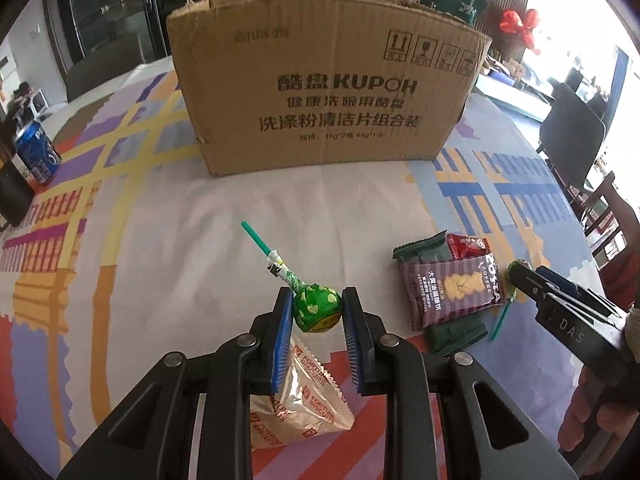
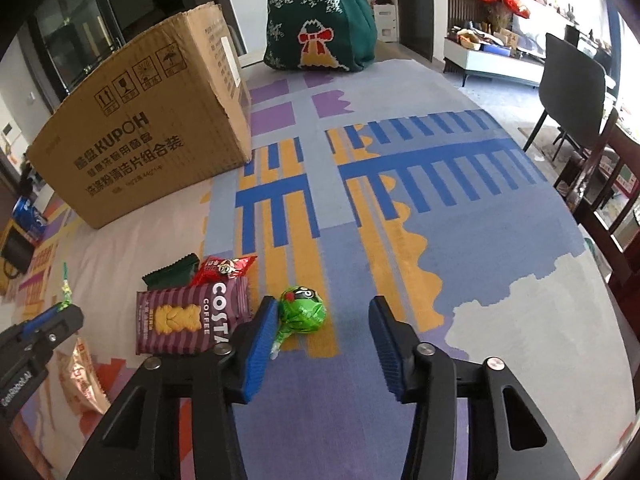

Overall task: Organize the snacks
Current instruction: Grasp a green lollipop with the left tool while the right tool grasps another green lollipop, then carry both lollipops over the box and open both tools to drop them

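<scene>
My left gripper [image 1: 317,309] is shut on a green-wrapped lollipop [image 1: 316,307], its teal stick pointing up-left, held above a silver-and-red biscuit packet [image 1: 304,404]. A brown cardboard box [image 1: 320,88] stands beyond, open at the top. My right gripper [image 2: 323,322] is open and low over the cloth, with a second green lollipop [image 2: 302,312] lying against its left pad. It also shows in the left wrist view [image 1: 520,276]. A purple Costa cookie pack [image 2: 188,318], a red candy packet [image 2: 226,267] and dark green packets [image 2: 172,274] lie just left of it.
The table has a colourful patterned cloth [image 2: 400,208]. A blue drink can [image 1: 36,152] and a black object [image 1: 12,196] stand at the left edge. A green knitted bag [image 2: 320,16] sits behind the box. Dark chairs [image 2: 572,80] stand to the right.
</scene>
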Action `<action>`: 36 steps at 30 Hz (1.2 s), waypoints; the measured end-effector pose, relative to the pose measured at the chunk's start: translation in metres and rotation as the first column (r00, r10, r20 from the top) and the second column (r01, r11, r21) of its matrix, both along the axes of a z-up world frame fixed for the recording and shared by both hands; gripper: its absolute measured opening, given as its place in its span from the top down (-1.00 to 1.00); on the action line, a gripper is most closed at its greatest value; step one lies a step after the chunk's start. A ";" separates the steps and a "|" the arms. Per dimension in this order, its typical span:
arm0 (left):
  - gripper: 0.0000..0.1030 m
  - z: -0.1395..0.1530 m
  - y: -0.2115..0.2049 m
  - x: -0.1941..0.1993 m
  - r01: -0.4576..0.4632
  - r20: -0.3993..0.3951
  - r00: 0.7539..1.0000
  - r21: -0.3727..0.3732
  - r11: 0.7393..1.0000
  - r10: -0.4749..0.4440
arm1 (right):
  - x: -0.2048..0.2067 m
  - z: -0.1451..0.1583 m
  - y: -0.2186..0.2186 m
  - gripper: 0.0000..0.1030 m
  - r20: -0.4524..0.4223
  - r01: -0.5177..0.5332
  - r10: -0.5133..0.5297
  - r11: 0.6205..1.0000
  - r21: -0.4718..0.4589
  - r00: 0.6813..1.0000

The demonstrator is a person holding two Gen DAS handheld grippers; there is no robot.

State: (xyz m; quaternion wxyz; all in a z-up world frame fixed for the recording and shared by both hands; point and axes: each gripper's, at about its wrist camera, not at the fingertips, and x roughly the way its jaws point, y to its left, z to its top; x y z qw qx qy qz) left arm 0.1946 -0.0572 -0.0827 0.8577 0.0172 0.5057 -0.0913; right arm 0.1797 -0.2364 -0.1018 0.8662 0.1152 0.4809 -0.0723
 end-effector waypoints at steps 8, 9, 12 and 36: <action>0.51 0.002 -0.003 -0.002 0.011 0.007 1.000 -0.010 1.000 -0.011 | 0.001 -0.001 0.008 0.49 0.000 -0.052 0.052 0.999 -0.008 0.999; 0.51 0.004 -0.003 -0.002 0.014 0.013 1.000 -0.011 1.000 -0.013 | 0.000 0.001 0.008 0.49 0.004 -0.055 0.055 0.998 -0.011 0.998; 0.51 0.011 -0.004 -0.005 0.022 0.031 0.999 -0.018 1.000 -0.021 | -0.003 0.010 0.011 0.49 0.028 -0.068 0.068 0.997 -0.026 0.997; 0.51 0.094 0.013 -0.014 0.024 0.224 0.975 -0.088 0.996 -0.004 | -0.005 0.102 0.060 0.49 0.246 -0.297 0.296 0.954 -0.036 0.923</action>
